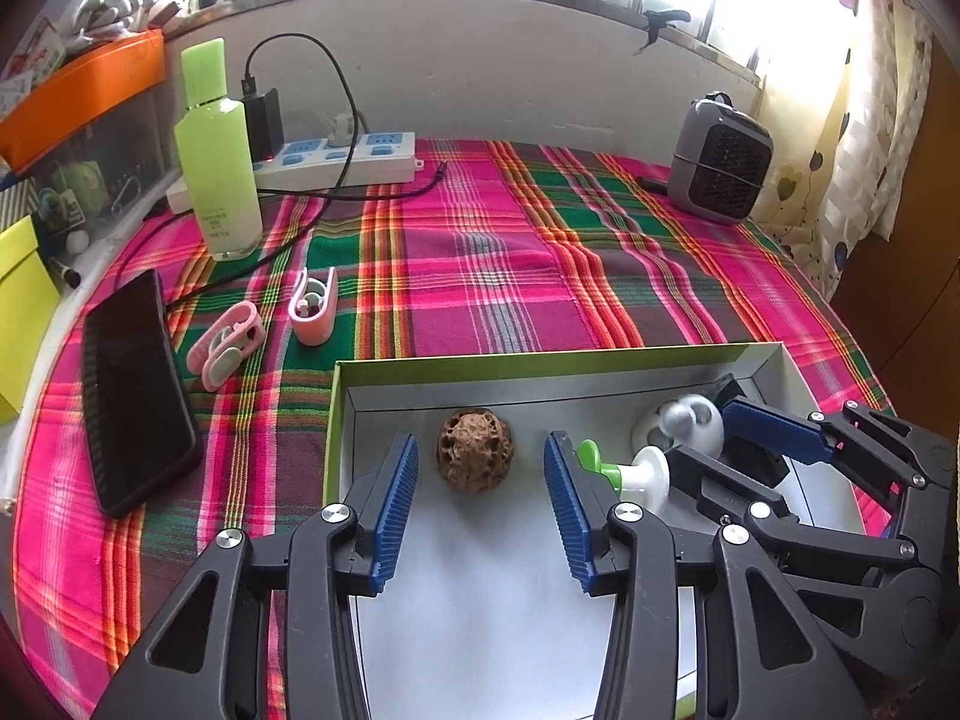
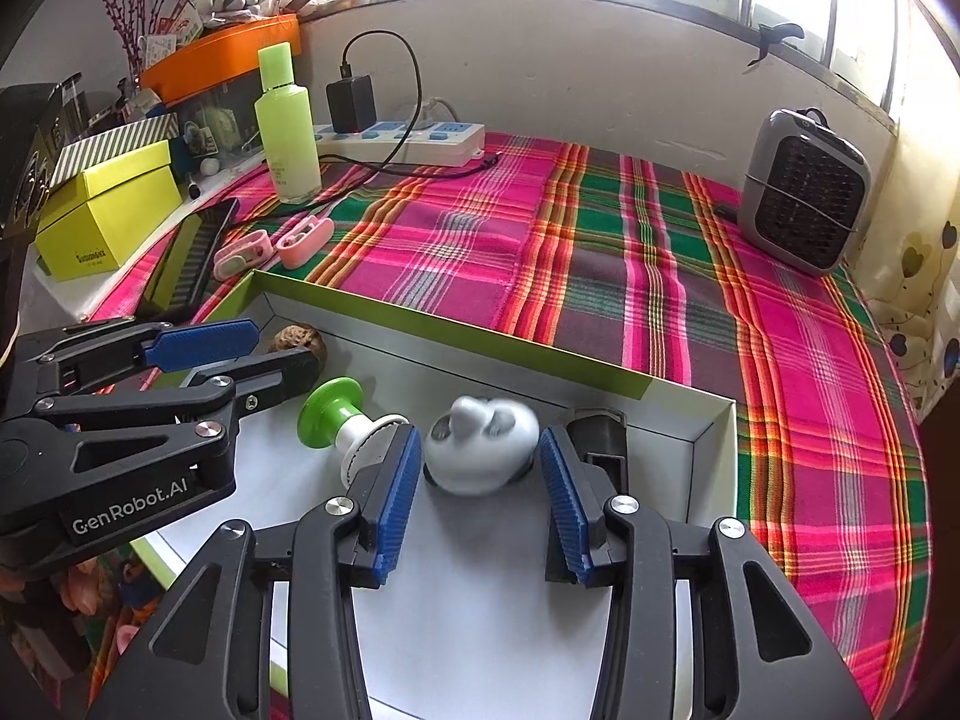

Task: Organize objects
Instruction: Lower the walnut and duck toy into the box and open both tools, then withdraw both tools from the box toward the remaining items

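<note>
"GenRobot.AI" on left gripper (image 2: pixel 198 354) body.

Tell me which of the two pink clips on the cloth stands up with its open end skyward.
The pink clip nearer the box, its U-shaped prongs pointing up. The other pink clip, beside the phone, lies flat.

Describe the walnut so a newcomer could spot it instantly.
Find the shallow green-rimmed box on the plaid tablecloth. The walnut lies in its left part, between the left gripper's open fingers. It is the only brown, wrinkled thing there; its neighbours are smooth plastic.
</note>
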Demonstrator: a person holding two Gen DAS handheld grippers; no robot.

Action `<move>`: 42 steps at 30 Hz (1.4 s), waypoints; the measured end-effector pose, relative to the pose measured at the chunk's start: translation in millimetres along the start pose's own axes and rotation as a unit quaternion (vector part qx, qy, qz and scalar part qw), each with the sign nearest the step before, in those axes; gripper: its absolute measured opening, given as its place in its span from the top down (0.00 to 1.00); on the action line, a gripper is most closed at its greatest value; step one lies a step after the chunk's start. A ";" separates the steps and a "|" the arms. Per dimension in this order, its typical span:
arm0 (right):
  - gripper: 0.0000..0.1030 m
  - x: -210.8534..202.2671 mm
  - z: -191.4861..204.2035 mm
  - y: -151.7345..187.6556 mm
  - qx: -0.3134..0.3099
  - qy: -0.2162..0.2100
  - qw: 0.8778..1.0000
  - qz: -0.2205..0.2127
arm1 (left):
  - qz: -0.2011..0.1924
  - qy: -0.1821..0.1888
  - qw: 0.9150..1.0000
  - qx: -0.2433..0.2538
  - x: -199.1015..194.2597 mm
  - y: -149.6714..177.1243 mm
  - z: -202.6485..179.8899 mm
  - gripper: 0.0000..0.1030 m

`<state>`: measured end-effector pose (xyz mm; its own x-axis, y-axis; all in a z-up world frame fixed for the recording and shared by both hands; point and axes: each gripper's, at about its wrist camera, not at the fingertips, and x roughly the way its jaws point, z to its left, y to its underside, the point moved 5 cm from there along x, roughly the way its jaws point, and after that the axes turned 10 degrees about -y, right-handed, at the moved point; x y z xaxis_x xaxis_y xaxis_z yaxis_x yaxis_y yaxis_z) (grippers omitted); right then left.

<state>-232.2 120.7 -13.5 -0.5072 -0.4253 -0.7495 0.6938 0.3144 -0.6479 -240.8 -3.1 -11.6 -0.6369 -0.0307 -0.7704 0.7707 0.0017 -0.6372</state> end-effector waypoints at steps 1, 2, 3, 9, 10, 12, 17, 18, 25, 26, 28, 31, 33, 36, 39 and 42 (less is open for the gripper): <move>0.58 -1.0 0.6 0.4 -0.001 0.001 1.000 -0.001 | -0.002 0.000 1.000 0.000 -2.1 0.4 0.0 0.58; 0.58 -2.2 1.4 0.5 -0.003 0.001 1.000 -0.002 | -0.002 0.000 1.000 0.000 -3.6 1.0 -0.9 0.58; 0.58 -3.4 2.3 0.8 -0.004 0.002 1.000 -0.003 | -0.003 0.000 1.000 0.000 -5.5 1.6 -1.2 0.58; 0.58 -9.9 4.5 4.1 -0.001 0.006 1.000 -0.009 | -0.010 -0.001 1.000 0.000 -17.3 5.1 -2.3 0.58; 0.58 -11.3 4.6 4.9 0.000 0.006 1.000 -0.010 | -0.012 0.000 1.000 0.000 -19.6 6.0 -2.3 0.58; 0.58 -15.4 4.7 6.6 0.003 0.007 1.000 -0.014 | -0.014 -0.001 1.000 0.000 -23.6 7.8 -2.8 0.58; 0.58 -25.0 5.3 11.8 0.012 0.005 1.000 -0.022 | -0.019 0.001 1.000 -0.002 -34.0 13.1 -4.1 0.58; 0.58 -27.2 5.4 13.3 0.014 0.006 1.000 -0.023 | -0.021 -0.001 1.000 -0.005 -36.9 14.8 -3.4 0.58; 0.58 -39.8 8.1 21.8 0.027 0.002 0.999 -0.033 | -0.031 0.003 0.999 -0.013 -53.1 24.9 -1.5 0.58; 0.58 -42.2 8.0 23.4 0.029 0.002 0.999 -0.035 | -0.031 0.002 0.999 -0.014 -54.4 26.7 -1.5 0.58; 0.58 -46.7 8.3 26.8 0.031 0.000 0.999 -0.038 | -0.031 0.005 0.999 -0.017 -57.4 30.8 -0.5 0.58; 0.58 -53.1 9.1 31.6 0.029 0.005 0.999 -0.040 | -0.030 0.004 0.999 -0.014 -60.9 35.9 -0.4 0.58; 0.58 -57.0 9.8 33.4 0.028 0.005 0.999 -0.043 | -0.032 0.007 0.999 -0.017 -64.4 38.9 0.7 0.58; 0.58 -63.5 11.4 36.1 0.027 0.005 0.999 -0.048 | -0.032 0.013 0.999 -0.021 -68.5 44.0 2.0 0.58; 0.58 -69.6 13.5 40.7 0.020 0.006 0.998 -0.051 | -0.031 0.014 0.999 -0.019 -71.2 49.8 3.6 0.58; 0.58 -76.5 14.5 47.7 0.017 0.007 0.998 -0.054 | -0.028 0.018 0.999 -0.022 -74.3 57.9 6.5 0.58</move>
<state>-152.8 155.9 14.9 -0.5868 -0.4437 -0.6773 0.6518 0.2376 -0.7203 -148.7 -7.2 8.8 -0.6793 0.0042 -0.7339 0.7333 0.0440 -0.6785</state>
